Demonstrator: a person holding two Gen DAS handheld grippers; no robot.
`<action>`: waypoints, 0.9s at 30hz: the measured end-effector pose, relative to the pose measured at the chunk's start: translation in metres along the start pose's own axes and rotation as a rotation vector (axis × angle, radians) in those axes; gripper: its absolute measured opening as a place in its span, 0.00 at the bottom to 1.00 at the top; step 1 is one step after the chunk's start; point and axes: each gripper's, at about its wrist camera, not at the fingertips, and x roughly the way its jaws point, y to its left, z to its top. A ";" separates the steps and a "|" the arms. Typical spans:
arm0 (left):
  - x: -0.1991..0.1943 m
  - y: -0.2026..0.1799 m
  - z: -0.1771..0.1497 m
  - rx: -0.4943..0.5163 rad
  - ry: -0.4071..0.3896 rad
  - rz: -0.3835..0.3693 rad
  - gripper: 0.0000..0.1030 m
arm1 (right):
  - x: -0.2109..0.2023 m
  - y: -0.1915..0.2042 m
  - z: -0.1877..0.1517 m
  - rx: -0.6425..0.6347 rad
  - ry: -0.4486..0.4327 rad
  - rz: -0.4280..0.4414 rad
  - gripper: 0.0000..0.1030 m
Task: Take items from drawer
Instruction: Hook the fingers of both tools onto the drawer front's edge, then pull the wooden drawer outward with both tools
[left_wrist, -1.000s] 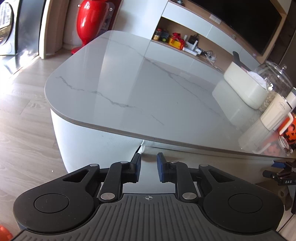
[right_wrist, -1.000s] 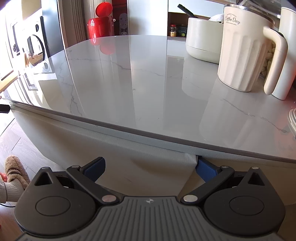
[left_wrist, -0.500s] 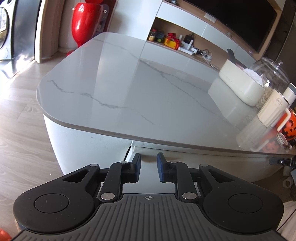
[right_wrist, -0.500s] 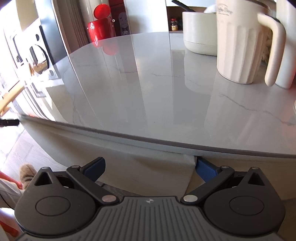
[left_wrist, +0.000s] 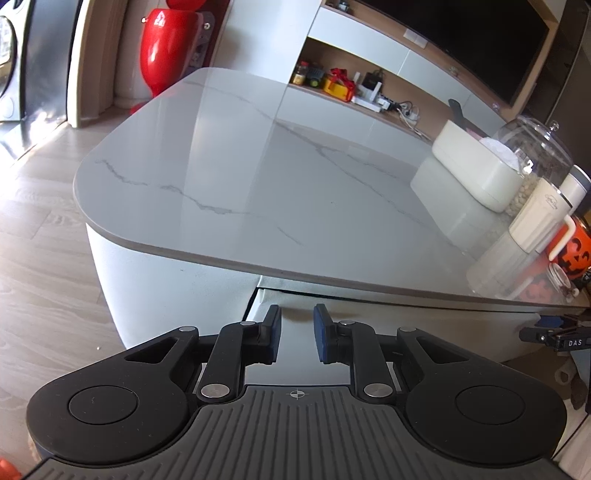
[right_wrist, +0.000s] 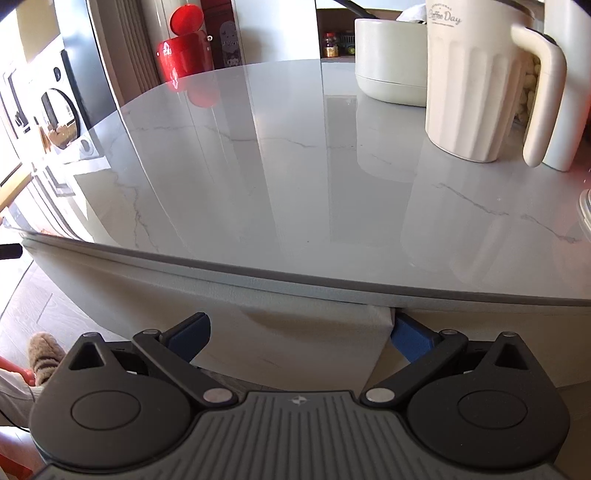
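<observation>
I'm at the front of the marble table (left_wrist: 280, 177), working on the white drawer (right_wrist: 314, 343) tucked just under the overhanging top. My right gripper (right_wrist: 301, 334) has its fingers spread wide, straddling the drawer's front panel, the right blue pad (right_wrist: 408, 338) sitting in the gap at the panel's right edge, the left pad beside the face and seemingly clear of it. My left gripper (left_wrist: 297, 334) hangs in front of the drawer's left end with its fingers narrowly parted and nothing between them. From that side I see a dark seam along the drawer's top and left edge, so I judge it cracked open at most; no contents show in either view. To do this step well, I'd hook the right pad firmly behind the panel edge and pull straight out, level with the runners, not up into the tabletop's lip. I'd keep the left gripper low and clear of the overhang, ready to reach in once the interior shows. The ribbed cream mug (right_wrist: 476, 81) and the tub (right_wrist: 391, 59) on the top stand well back, so they shouldn't matter.
</observation>
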 end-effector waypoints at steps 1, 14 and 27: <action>0.000 -0.001 0.000 0.006 -0.002 0.001 0.20 | 0.000 0.000 -0.001 -0.001 -0.001 0.001 1.00; -0.009 -0.001 0.001 0.019 -0.048 0.070 0.20 | 0.002 0.006 0.000 -0.005 -0.001 0.000 1.00; 0.002 0.000 -0.003 0.010 0.027 0.045 0.42 | 0.001 0.014 -0.005 -0.040 -0.010 -0.007 1.00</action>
